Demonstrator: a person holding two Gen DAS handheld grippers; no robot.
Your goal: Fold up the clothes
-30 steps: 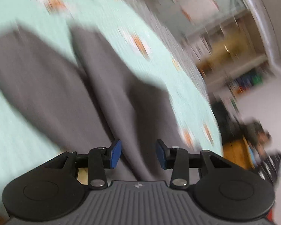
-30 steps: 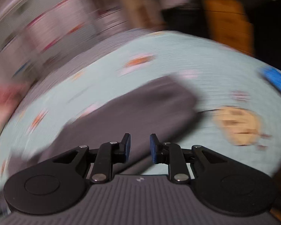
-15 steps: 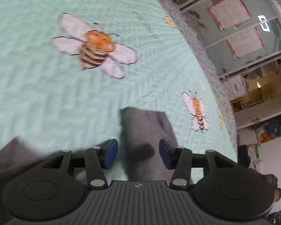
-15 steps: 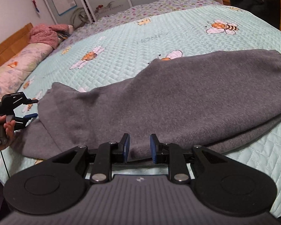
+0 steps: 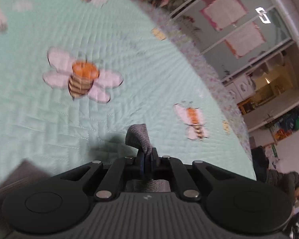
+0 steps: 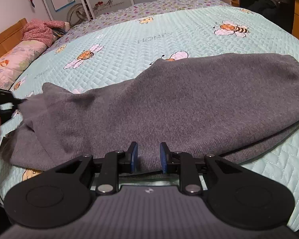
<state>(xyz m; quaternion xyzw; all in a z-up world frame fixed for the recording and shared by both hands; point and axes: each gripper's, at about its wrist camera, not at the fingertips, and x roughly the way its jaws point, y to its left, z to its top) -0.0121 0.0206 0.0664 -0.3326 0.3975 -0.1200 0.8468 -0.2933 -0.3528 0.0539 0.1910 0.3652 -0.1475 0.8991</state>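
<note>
Sweater (image 6: 169, 103) cloth is pinched in my left gripper (image 5: 147, 159), its fingers pressed together on a small gray tuft (image 5: 138, 137) that pokes out past the tips. My right gripper (image 6: 148, 155) hangs with fingers a little spread and nothing between them, just over the near edge of the sweater, which lies flat across the bed (image 6: 129, 45). The pinch looks shallow to me: a quick pull could slip the cloth free, or catch only one layer and drag the fold crooked. I see no baskets or boxes anywhere, only a pink bundle (image 6: 39, 30) far left by the headboard.
</note>
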